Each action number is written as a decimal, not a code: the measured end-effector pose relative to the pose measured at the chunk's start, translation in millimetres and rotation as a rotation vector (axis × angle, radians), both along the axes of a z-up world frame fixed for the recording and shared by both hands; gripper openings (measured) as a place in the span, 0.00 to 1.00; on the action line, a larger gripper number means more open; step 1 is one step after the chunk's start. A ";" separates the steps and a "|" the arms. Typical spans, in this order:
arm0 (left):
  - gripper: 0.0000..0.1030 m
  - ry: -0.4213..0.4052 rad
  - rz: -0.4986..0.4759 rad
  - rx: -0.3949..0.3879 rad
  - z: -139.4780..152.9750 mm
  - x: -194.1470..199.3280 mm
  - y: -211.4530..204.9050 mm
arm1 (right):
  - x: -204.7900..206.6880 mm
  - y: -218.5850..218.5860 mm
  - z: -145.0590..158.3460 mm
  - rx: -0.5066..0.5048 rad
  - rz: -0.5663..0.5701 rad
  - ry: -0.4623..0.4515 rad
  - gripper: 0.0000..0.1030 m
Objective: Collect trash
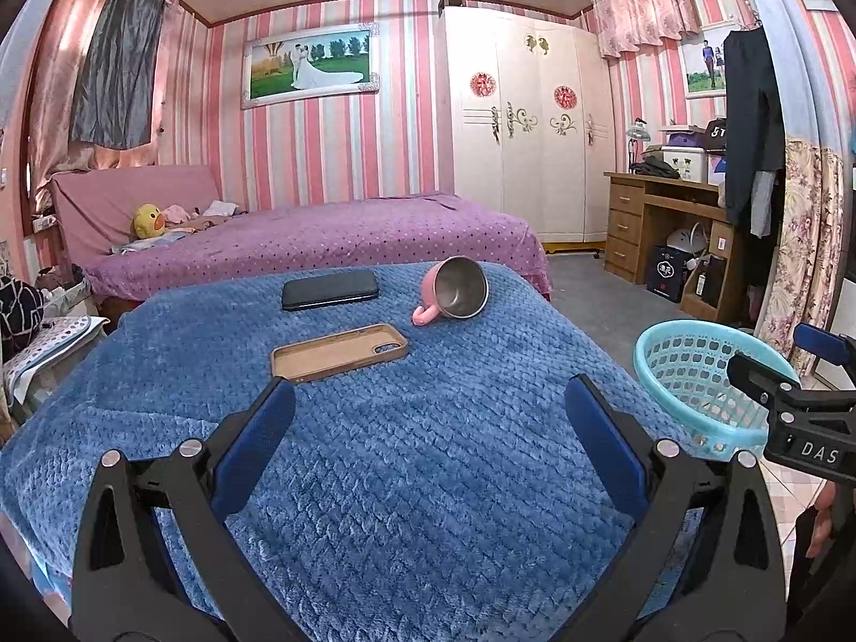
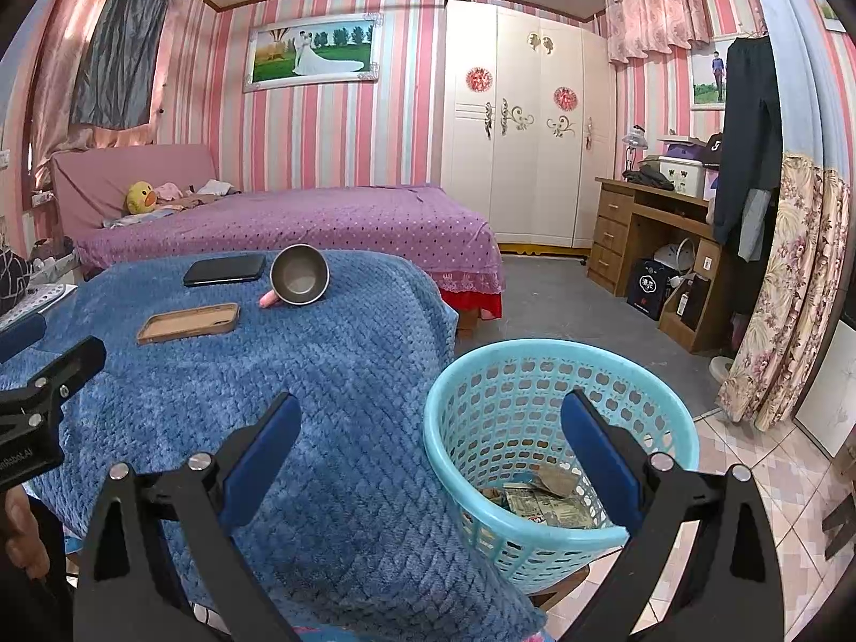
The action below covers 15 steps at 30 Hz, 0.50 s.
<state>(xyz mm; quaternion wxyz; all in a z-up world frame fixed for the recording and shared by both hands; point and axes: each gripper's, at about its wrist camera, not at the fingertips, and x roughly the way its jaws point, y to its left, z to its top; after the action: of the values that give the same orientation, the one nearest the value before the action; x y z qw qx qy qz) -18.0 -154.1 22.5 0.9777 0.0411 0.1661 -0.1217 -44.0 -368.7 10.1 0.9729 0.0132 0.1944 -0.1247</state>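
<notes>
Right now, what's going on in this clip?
A person holds two grippers over a blue blanket; both the left gripper and right gripper are open and empty. The turquoise basket beside the table already holds some paper scraps. A tan phone case, a black phone and a tipped pink cup lie on the blanket.

On the blanket [image 1: 374, 481] the phone case [image 1: 338, 351] lies in front of the phone [image 1: 329, 290], with the tipped cup [image 1: 455, 291] to their right. The basket [image 2: 556, 364] stands just beside the blanket's right edge with scraps [image 2: 545, 497] in it; the bed [image 1: 331, 241] lies behind
</notes>
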 end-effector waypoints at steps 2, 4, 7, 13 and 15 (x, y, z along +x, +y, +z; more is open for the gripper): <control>0.95 0.000 0.001 -0.001 0.1 0.0 0.2 | -0.1 -0.2 0.3 0.000 0.000 0.000 0.93; 0.95 0.002 0.002 -0.003 -0.5 0.6 0.0 | 0.1 -0.4 0.1 0.000 -0.001 0.000 0.93; 0.95 0.002 0.003 -0.002 -0.9 0.9 0.4 | 0.1 -0.5 0.1 0.000 0.000 0.000 0.93; 0.95 0.002 0.004 -0.001 -1.7 1.5 1.3 | -0.1 -0.9 -0.1 0.000 -0.001 0.002 0.93; 0.95 0.002 0.004 -0.001 -1.4 1.6 1.0 | -0.5 -0.9 -0.8 -0.001 -0.001 0.002 0.93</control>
<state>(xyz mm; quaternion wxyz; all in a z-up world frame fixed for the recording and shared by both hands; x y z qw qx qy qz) -16.5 -153.2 21.1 0.9778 0.0400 0.1670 -0.1198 -44.5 -369.6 9.3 0.9726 0.0129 0.1953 -0.1252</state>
